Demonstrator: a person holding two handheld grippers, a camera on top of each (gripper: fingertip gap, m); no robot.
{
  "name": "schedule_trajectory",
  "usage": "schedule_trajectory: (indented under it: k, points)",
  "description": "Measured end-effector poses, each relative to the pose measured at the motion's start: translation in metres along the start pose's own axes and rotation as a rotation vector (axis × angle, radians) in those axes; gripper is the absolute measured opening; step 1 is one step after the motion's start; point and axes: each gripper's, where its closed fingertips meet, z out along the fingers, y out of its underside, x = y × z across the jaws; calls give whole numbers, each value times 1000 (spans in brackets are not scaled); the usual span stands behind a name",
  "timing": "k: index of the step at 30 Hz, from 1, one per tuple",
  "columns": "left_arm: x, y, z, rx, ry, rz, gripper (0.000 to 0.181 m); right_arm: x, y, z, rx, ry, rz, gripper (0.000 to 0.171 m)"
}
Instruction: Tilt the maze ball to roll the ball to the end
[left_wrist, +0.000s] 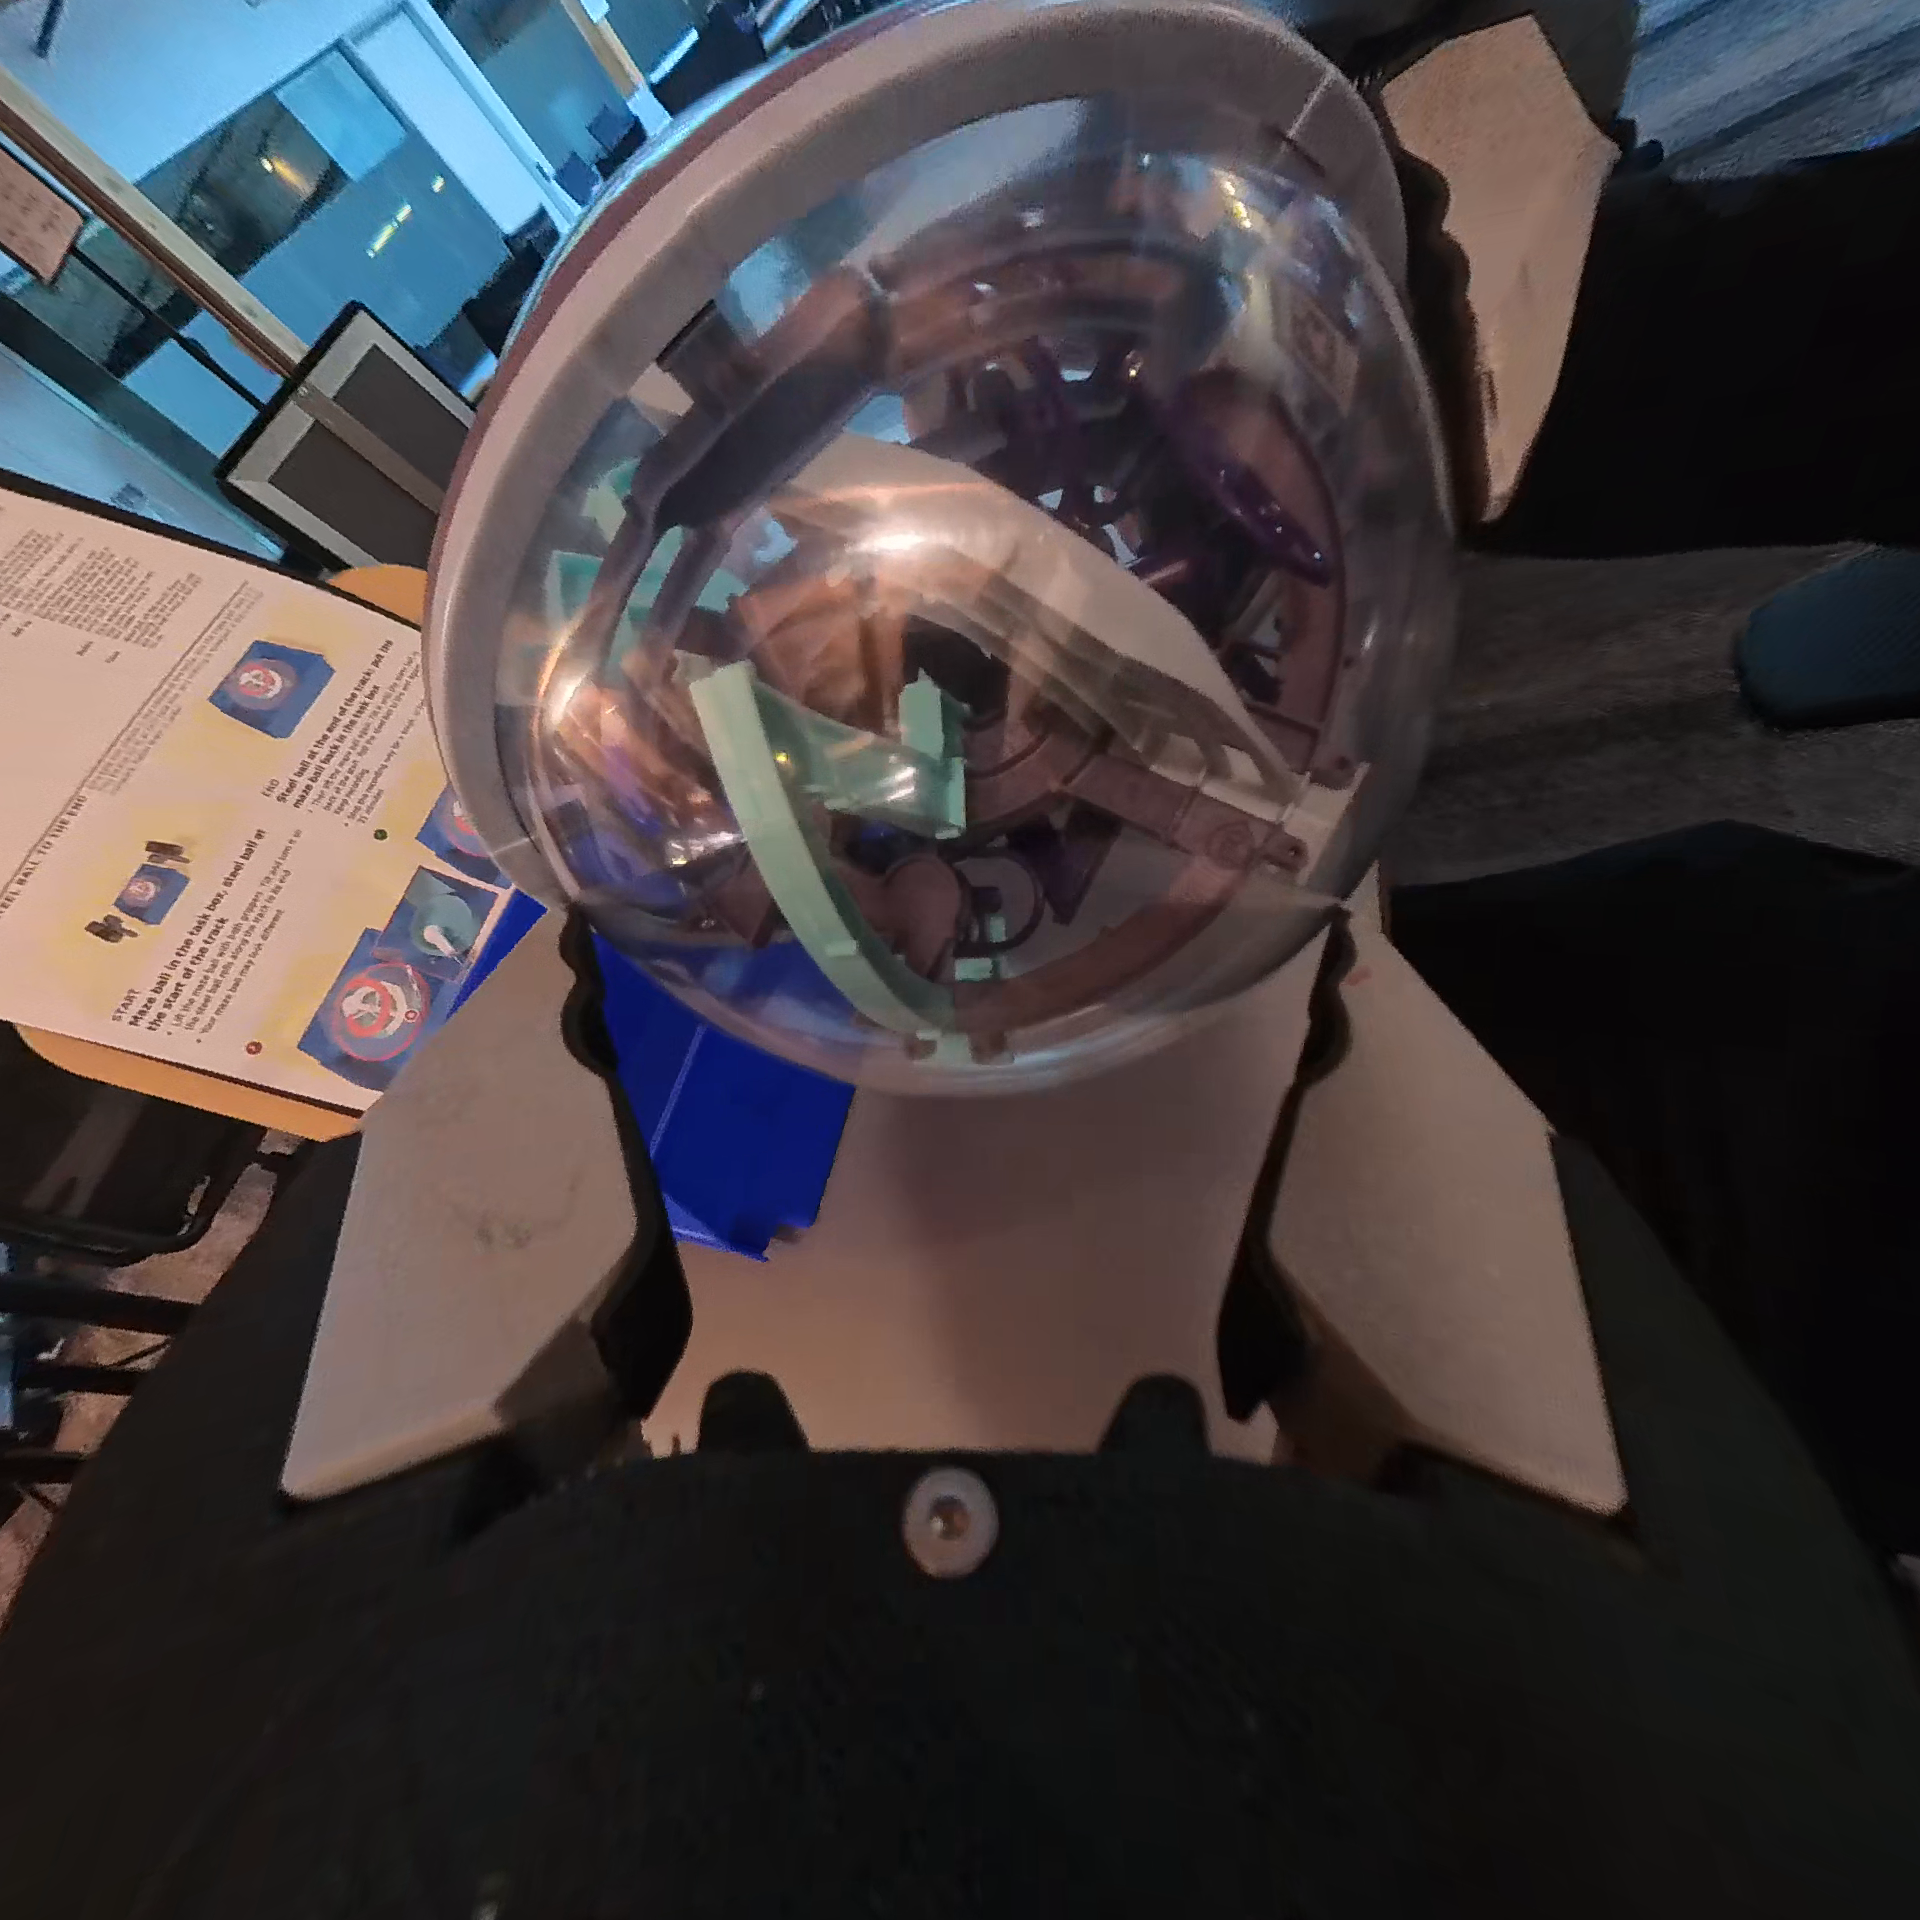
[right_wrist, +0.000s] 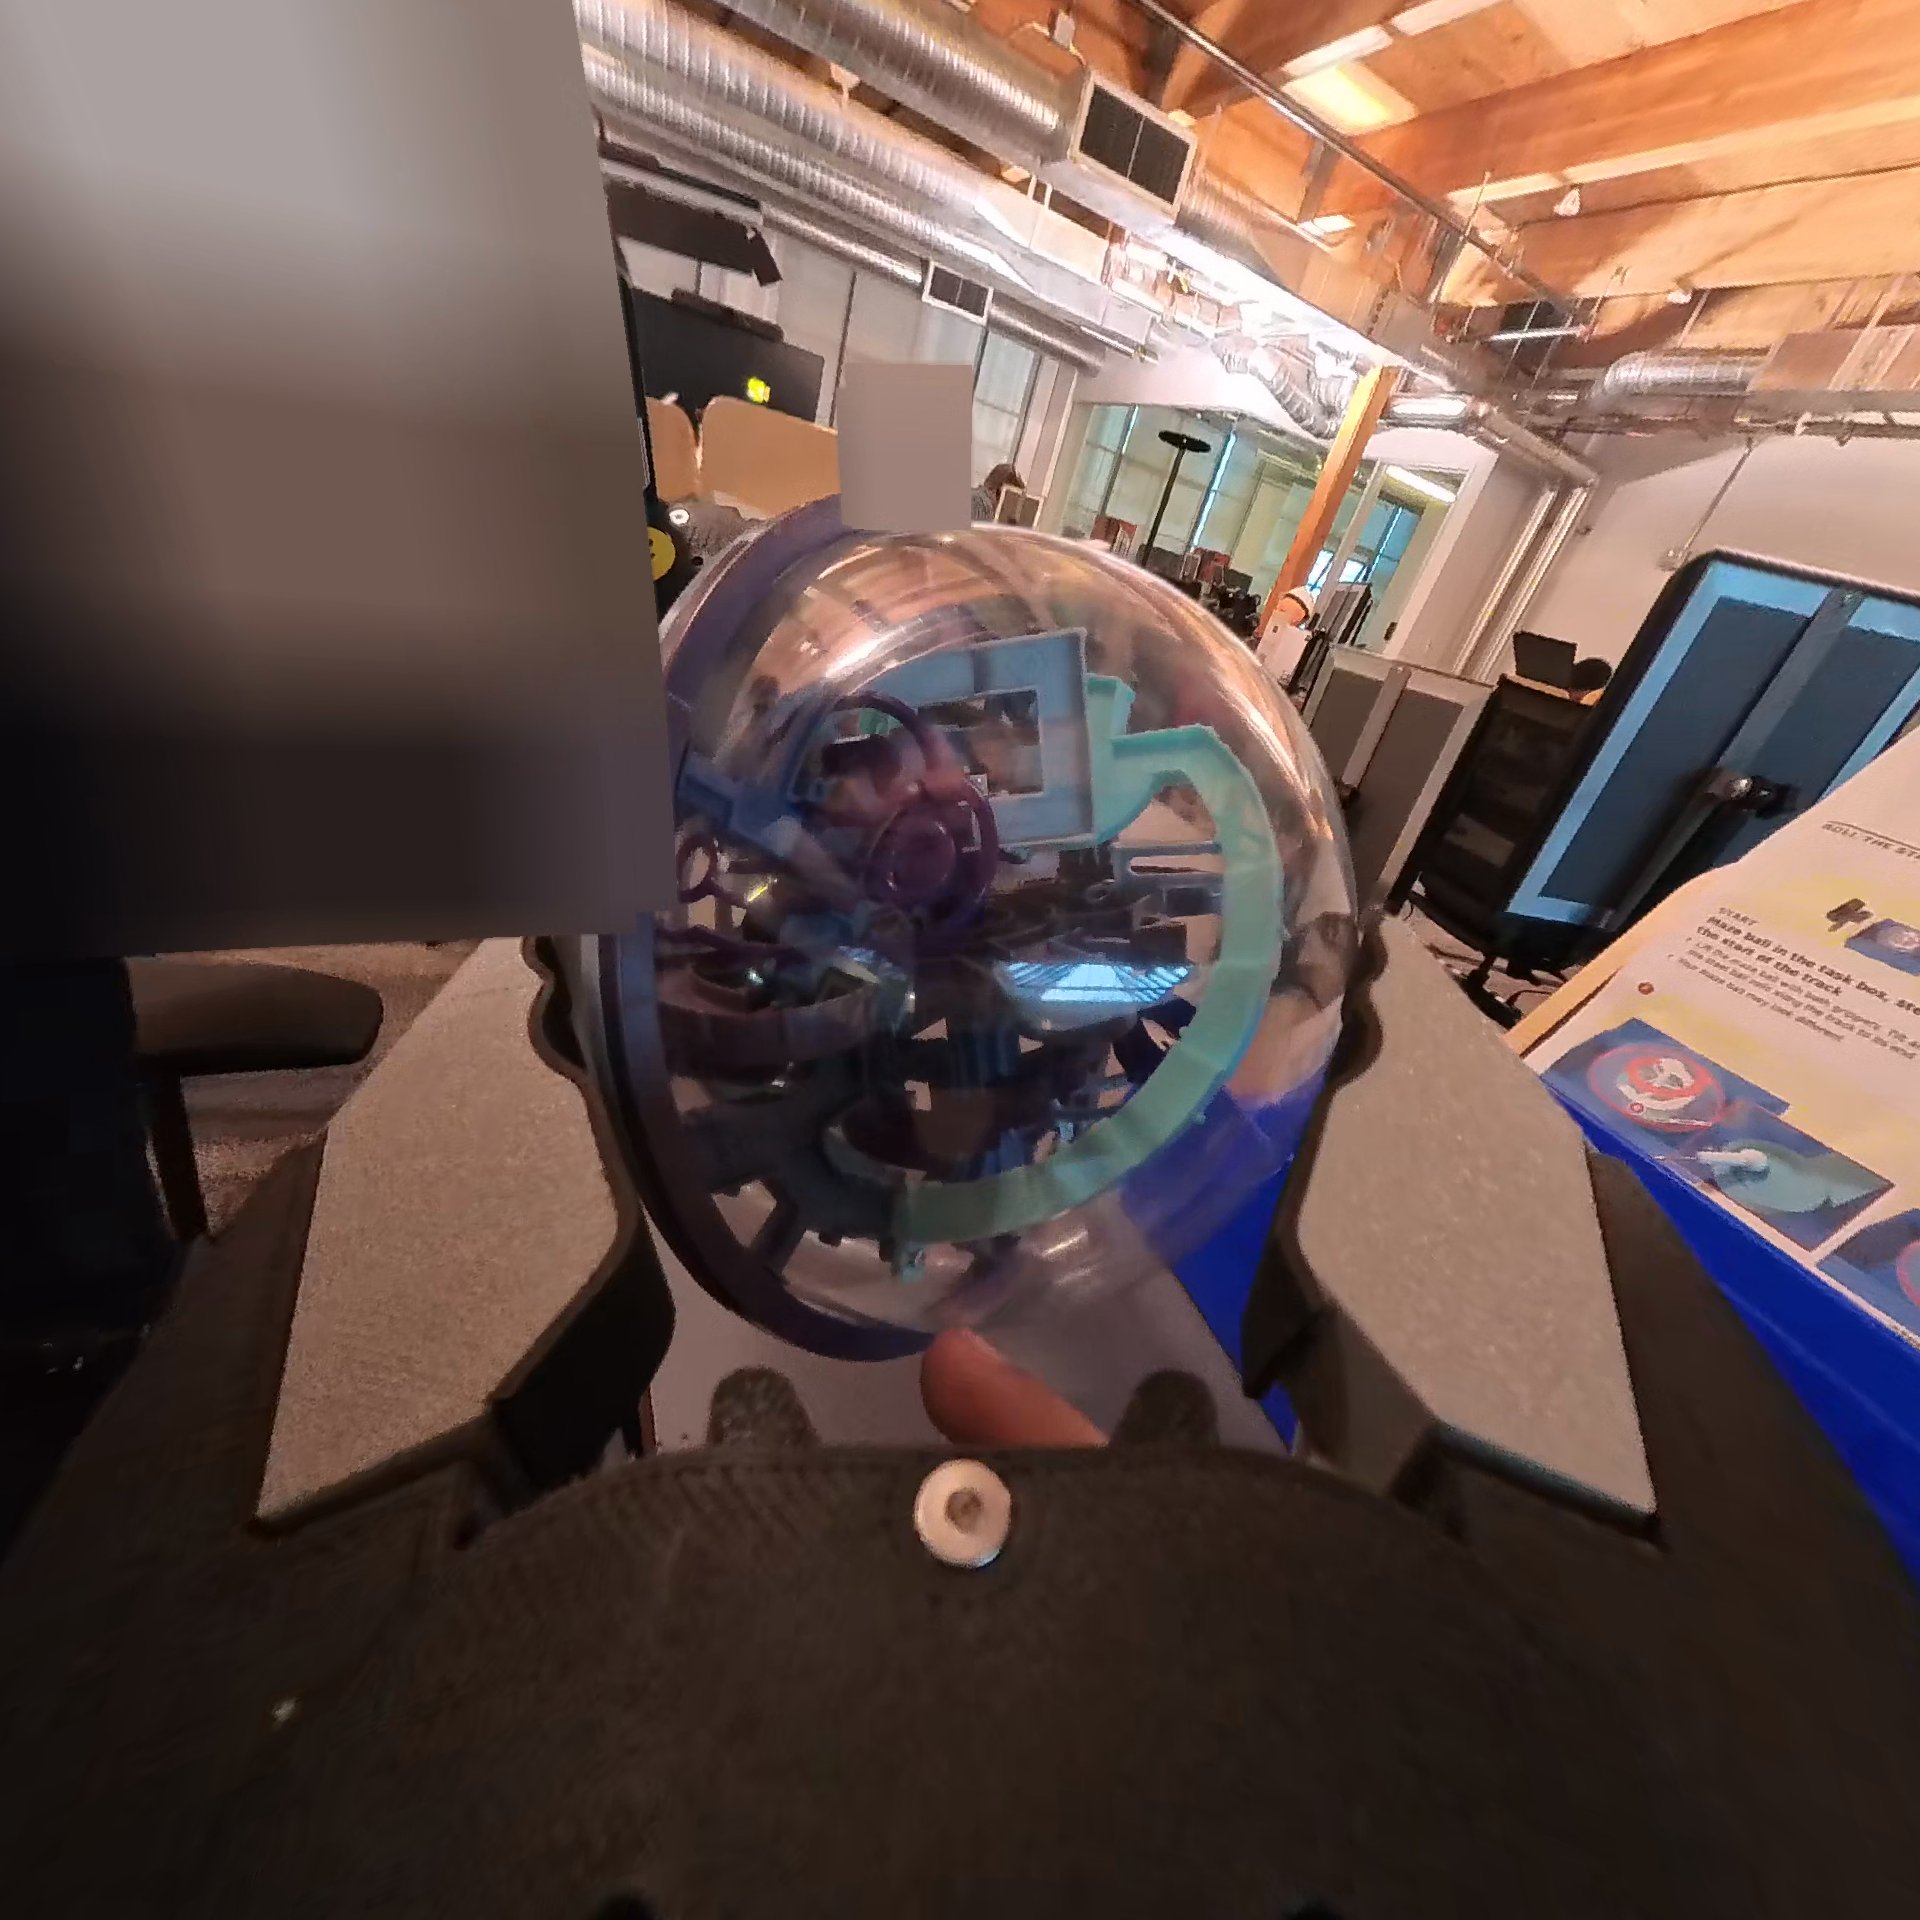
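The maze ball (left_wrist: 935, 582) is a clear sphere with a grey seam ring and with green, purple and brown tracks inside. It is held up in the air, tilted. My left gripper (left_wrist: 956, 935) is shut on its lower part, a finger on each side. My right gripper (right_wrist: 951, 966) is shut on the maze ball (right_wrist: 966, 935) the same way. A pale finger of the right gripper (left_wrist: 1496, 260) shows behind the ball at the top right of the left wrist view. I cannot pick out the small steel ball inside. A person's fingertip (right_wrist: 997, 1392) shows under the ball.
A printed instruction sheet (left_wrist: 187, 779) lies on a table to the left and also shows in the right wrist view (right_wrist: 1766, 987). A blue task box (left_wrist: 727, 1122) sits below the ball. A shoe (left_wrist: 1829, 644) rests on grey carpet. A chair (right_wrist: 249, 1018) stands at the left.
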Motion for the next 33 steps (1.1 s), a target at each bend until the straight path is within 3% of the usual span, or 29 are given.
schedule_trajectory:
  k: [15, 33]
  points:
    - [14, 25, 4, 11, -55, 26, 132, -12, 26, 4, -64, -14, -80, 142]
    - [22, 9, -2, 58, -135, 112, 132, -25, 14, -5, -12, -33, -181, 142]
